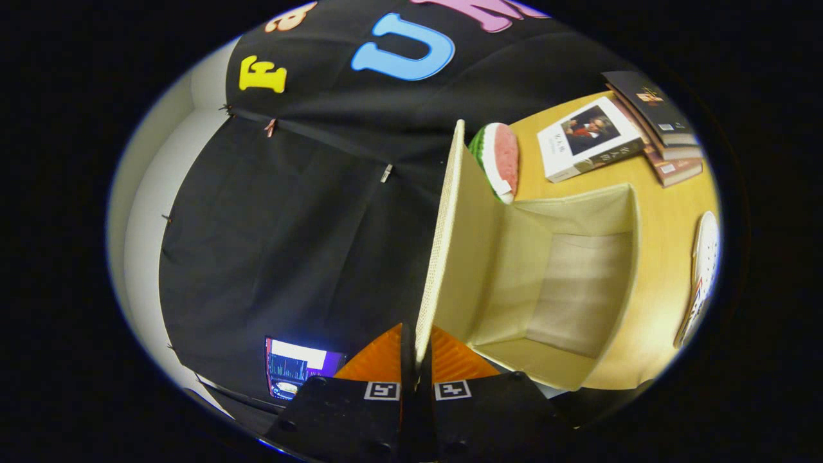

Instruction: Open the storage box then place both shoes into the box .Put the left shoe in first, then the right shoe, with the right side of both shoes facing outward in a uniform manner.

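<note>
My gripper (416, 360) is shut on the edge of the cream fabric lid (450, 244) of the storage box (617, 283). The lid stands raised, swung up away from the box mouth, and runs straight ahead from between my fingers. The box interior is open to view and holds nothing. A white shoe (704, 257) with small holes lies on the wooden table (662, 193) beyond the box's far side; only part of it shows.
A watermelon-slice toy (500, 157) lies just past the lid's far end. A stack of books (617, 138) sits farther on the table. A lit screen (299, 366) glows low beside my fingers, against the booth's black cloth wall.
</note>
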A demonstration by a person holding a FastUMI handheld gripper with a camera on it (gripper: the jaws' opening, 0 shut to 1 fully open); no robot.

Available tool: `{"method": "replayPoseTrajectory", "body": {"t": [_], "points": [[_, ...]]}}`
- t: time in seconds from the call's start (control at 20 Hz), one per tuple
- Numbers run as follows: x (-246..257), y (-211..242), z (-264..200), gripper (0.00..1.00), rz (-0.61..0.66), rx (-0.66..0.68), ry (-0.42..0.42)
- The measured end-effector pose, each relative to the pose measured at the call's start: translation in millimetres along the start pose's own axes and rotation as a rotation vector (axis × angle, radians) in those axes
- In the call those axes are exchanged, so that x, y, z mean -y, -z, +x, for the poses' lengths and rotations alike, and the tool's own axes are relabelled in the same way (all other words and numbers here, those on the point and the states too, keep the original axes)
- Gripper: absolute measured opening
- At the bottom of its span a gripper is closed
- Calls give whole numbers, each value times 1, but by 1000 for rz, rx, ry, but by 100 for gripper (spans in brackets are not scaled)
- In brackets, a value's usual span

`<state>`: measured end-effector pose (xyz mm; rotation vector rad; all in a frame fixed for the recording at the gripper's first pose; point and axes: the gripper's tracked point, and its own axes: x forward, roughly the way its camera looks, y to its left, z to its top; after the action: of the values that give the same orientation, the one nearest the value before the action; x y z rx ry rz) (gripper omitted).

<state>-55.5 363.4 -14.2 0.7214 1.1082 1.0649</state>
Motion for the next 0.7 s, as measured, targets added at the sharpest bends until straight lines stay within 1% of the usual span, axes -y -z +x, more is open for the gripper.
{"method": "replayPoseTrajectory", "body": {"t": [0.25, 0.35, 0.55, 0.7], "points": [[-37, 8, 59, 5, -78, -60, -24], [-43, 16, 85, 5, -83, -92, -10], [-51, 25, 131, 6, -112, -113, 18], [-48, 34, 155, 5, -116, -119, 41]]}}
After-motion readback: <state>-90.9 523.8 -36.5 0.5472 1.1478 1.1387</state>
